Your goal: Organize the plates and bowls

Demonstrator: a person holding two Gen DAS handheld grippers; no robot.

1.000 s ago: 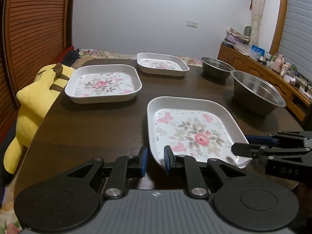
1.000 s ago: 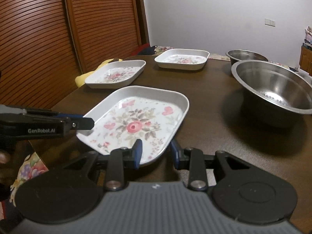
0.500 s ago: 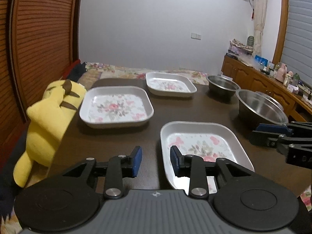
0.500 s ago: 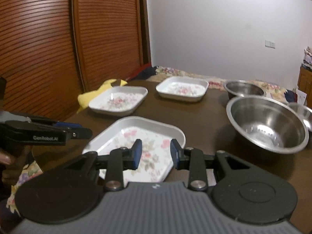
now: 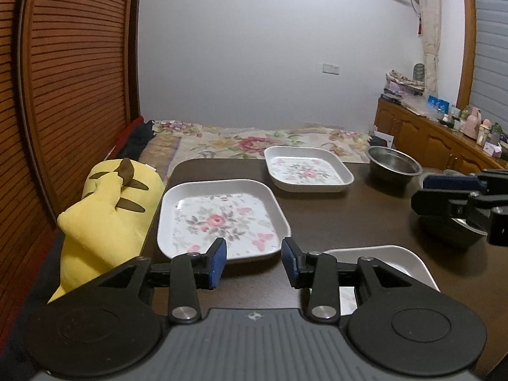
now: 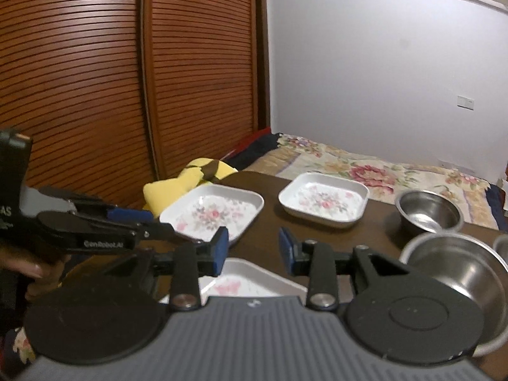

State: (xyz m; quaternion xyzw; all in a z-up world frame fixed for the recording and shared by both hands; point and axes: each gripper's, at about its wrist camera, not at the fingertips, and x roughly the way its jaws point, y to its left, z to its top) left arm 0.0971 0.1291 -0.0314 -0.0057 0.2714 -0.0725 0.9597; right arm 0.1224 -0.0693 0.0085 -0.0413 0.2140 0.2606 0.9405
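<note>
White square floral plates [image 5: 222, 219] and round steel bowls [image 5: 393, 162] sitting empty on dark wooden table [image 5: 333, 219]; left gripper [image 5: 254, 262] and right gripper [image 6: 253, 249] hovering above, jaws spread.

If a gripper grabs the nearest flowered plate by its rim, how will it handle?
The nearest plate looks like rigid, glossy plastic: probably light and stiff, unlikely to flex. Its smooth, sloped rim may slip between fingers. Flat-bottomed, so it should slide rather than tip.

My left hand-held gripper [image 5: 254, 262] and right hand-held gripper [image 6: 252, 249] are matte black linkages with blue finger pads [image 5: 219, 262], silver pivot screws and a ribbed grey base, the left one's side printed "GenRobot.AI" above my bare fingers [image 6: 35, 268].
</note>
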